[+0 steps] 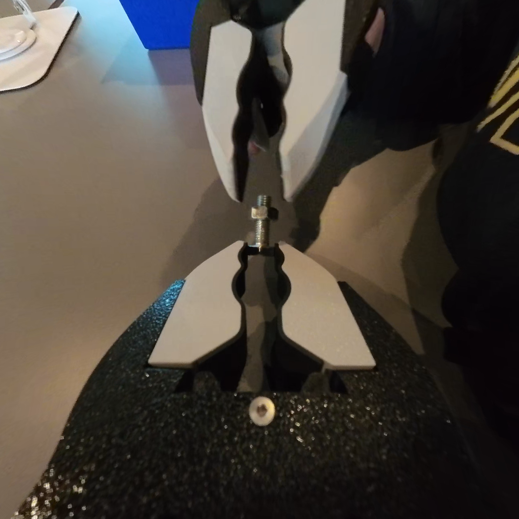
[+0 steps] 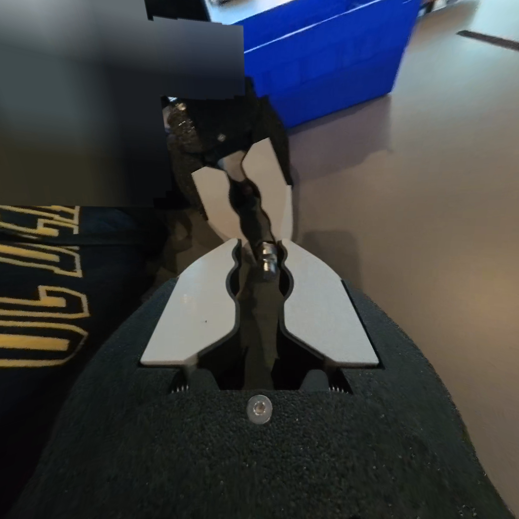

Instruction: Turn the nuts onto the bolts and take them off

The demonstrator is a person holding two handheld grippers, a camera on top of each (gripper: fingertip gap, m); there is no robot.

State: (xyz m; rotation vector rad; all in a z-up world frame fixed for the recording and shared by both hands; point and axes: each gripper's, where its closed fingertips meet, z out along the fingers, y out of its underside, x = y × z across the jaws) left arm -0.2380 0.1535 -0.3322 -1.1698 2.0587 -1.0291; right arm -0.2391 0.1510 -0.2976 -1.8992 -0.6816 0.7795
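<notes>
My left gripper is shut on the head end of a silver bolt and holds it above the table, with the threaded end pointing away from the camera. A silver nut sits partway down the thread, and a short threaded tip shows beyond it. My right gripper faces the left one from the far side. Its jaws are open, astride the bolt's tip and clear of the nut. In the right wrist view the bolt and nut lie between the open fingers of the right gripper, touching neither.
A blue box stands on the grey-brown table beyond the grippers and also shows in the left wrist view. A white tray lies at the far left. A person's dark garment with yellow lettering is close by. My two grippers' fingertips are within a few centimetres of each other.
</notes>
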